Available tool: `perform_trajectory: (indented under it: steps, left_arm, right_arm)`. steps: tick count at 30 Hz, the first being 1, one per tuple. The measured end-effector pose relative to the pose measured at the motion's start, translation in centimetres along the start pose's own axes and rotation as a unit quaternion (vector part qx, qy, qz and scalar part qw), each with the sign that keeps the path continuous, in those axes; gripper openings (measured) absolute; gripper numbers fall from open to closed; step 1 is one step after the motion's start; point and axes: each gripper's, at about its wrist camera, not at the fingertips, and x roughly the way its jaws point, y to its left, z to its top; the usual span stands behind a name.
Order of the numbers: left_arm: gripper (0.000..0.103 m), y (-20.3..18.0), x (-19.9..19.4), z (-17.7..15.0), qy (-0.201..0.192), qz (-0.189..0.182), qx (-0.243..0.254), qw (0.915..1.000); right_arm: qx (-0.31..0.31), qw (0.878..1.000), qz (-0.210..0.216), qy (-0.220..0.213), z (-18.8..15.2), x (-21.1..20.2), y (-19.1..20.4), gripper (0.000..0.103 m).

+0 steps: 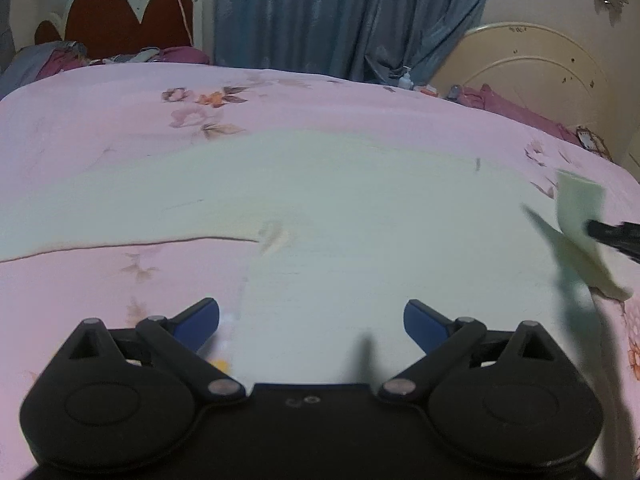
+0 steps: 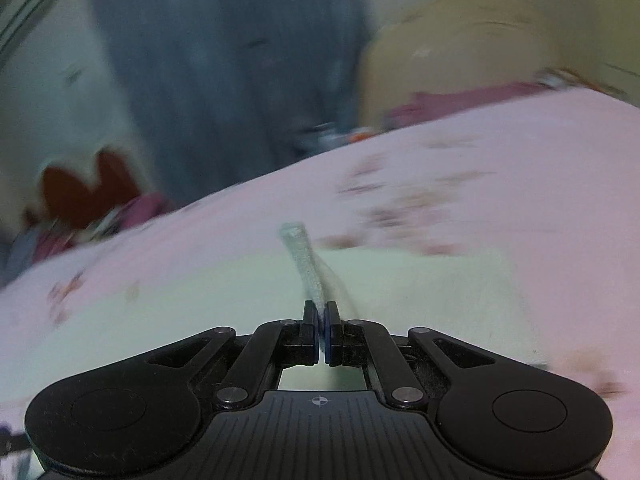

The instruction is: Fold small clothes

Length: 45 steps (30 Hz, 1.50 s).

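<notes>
Two grippers worked: the right gripper [image 2: 321, 312] pinched a corner of the pale green garment [image 1: 320, 200] spread mid-bed, while the left gripper [image 1: 311, 320] hovered spread and empty. Best carried low, edges matched.

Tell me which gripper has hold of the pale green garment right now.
The right gripper: its jaws are shut on a raised corner of the pale green garment. The left gripper gapes open, empty.
</notes>
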Motion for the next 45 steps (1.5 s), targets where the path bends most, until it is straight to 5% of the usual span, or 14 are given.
perform_trajectory:
  steps: [7,12,14,15,16,18,19,21,29,32,39,45]
  left_arm:
    - [0.098,3.7,-0.2,-0.1,0.003,-0.001,-0.021,0.9998]
    - [0.101,4.3,0.1,-0.1,0.009,-0.010,-0.018,0.9997]
    - [0.100,4.1,0.4,0.3,0.005,-0.026,-0.026,0.9993]
    - [0.097,4.0,0.5,0.5,0.000,-0.041,-0.029,0.9987]
    - [0.093,3.7,0.7,0.9,-0.006,-0.062,-0.035,0.9974]
    - [0.070,2.7,1.7,1.6,-0.009,-0.112,-0.045,0.9927]
    - [0.064,2.1,2.4,1.9,-0.004,-0.136,-0.049,0.9895]
    - [0.054,0.5,4.5,2.6,0.016,-0.177,-0.056,0.9825]
    - [0.040,-4.7,10.9,4.2,0.047,-0.228,-0.089,0.9686]
    - [0.004,-5.5,12.1,4.4,0.042,-0.236,-0.100,0.9657]
    - [0.003,-2.8,9.0,6.2,-0.025,-0.233,-0.075,0.9692]
    - [0.003,1.0,7.9,6.9,-0.039,-0.203,-0.061,0.9766]
  right_arm:
    - [-0.074,0.994,0.059,0.049,-4.0,5.3,9.4,0.002]
    - [-0.102,0.990,0.053,0.079,-5.6,9.7,12.6,0.005]
    - [-0.142,0.987,0.045,0.067,-6.0,8.8,13.8,0.034]
    - [-0.156,0.985,0.041,0.057,-6.3,8.3,14.1,0.072]
    - [-0.170,0.984,0.037,0.037,-6.6,7.4,14.2,0.083]
    - [-0.174,0.984,0.039,0.031,-6.8,6.0,13.2,0.077]
    - [-0.158,0.986,0.040,0.044,-6.8,5.8,12.3,0.048]
    - [-0.116,0.991,0.024,0.068,-6.9,5.9,10.4,0.021]
    - [-0.008,0.997,-0.039,0.061,-6.4,3.6,3.4,0.021]
    - [0.022,0.997,-0.044,0.059,-6.3,3.5,2.1,0.021]
    - [0.038,0.997,-0.045,0.057,-6.0,2.5,0.9,0.021]
    - [0.052,0.996,-0.046,0.056,-5.9,3.0,0.7,0.021]
